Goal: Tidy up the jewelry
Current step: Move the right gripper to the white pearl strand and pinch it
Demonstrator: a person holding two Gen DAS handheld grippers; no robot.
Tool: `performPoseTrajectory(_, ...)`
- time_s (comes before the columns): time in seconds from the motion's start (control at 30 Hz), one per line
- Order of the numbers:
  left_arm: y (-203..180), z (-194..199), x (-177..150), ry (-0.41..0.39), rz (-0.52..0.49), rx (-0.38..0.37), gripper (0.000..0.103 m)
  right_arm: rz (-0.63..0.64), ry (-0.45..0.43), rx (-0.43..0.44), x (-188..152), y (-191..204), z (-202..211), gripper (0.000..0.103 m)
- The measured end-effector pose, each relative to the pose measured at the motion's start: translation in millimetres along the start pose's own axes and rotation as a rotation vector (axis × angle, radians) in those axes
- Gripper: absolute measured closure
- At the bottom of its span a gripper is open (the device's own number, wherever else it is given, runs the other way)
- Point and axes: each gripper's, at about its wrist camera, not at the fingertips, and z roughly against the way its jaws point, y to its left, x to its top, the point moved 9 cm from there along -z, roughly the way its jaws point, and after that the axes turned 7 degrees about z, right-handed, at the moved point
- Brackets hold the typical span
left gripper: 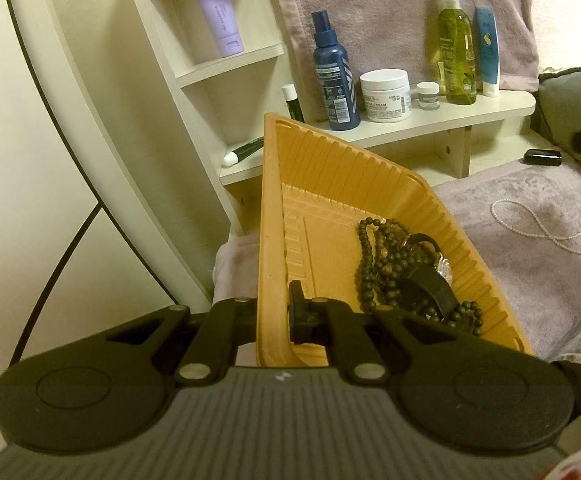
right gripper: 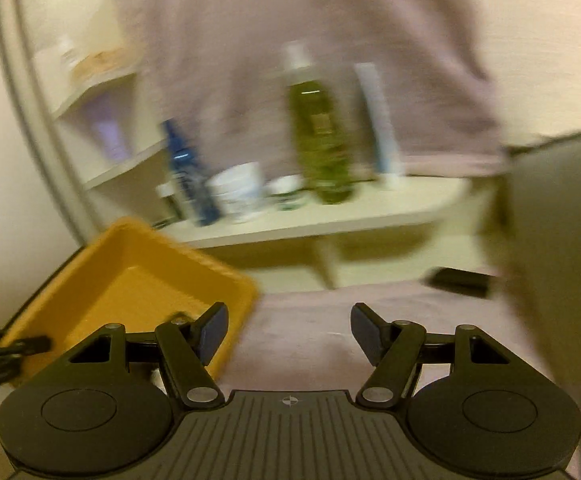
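My left gripper (left gripper: 276,312) is shut on the left rim of an orange plastic tray (left gripper: 274,216) and holds it tilted. Inside the tray lie a dark bead necklace (left gripper: 370,264) and a black-strapped watch (left gripper: 430,280). A white pearl necklace (left gripper: 546,228) lies on the lilac towel (left gripper: 530,280) to the right. In the blurred right wrist view my right gripper (right gripper: 289,330) is open and empty above the towel (right gripper: 310,332), right of the tray (right gripper: 130,280). The left gripper (right gripper: 26,346) shows at the tray's left edge.
A cream shelf (left gripper: 430,120) behind the tray carries a blue spray bottle (left gripper: 334,76), a white cream jar (left gripper: 385,96), a small jar (left gripper: 428,95), a green bottle (left gripper: 456,52) and a blue tube (left gripper: 487,48). A small black object (left gripper: 542,157) lies at the towel's far edge.
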Motion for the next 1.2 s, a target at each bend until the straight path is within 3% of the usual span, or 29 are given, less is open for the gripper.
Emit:
performPoseTrajectory(0.2, 1, 0, 0, 0.004, -0.005, 0.002, 0.097, 0.016, 0.039, -0.1, -35, -32, 15, 0.035)
performPoseTrajectory(0.37, 0, 0, 0, 0.005, -0.007, 0.004, 0.097, 0.079, 0.081, -0.1, -64, -30, 18, 0.036)
performPoseTrajectory(0.7, 0, 0, 0, 0.008, -0.011, 0.005, 0.097, 0.274, 0.17, -0.021, -91, -3, -9, 0.076)
performPoseTrajectory(0.8, 0, 0, 0, 0.008, -0.011, 0.005, 0.097, 0.316, 0.202, -0.018, -96, -3, -21, 0.084)
performPoseTrajectory(1.2, 2, -2, -2, 0.015, -0.01, 0.006, 0.097, 0.49, 0.264, 0.007, -105, -3, -44, 0.088)
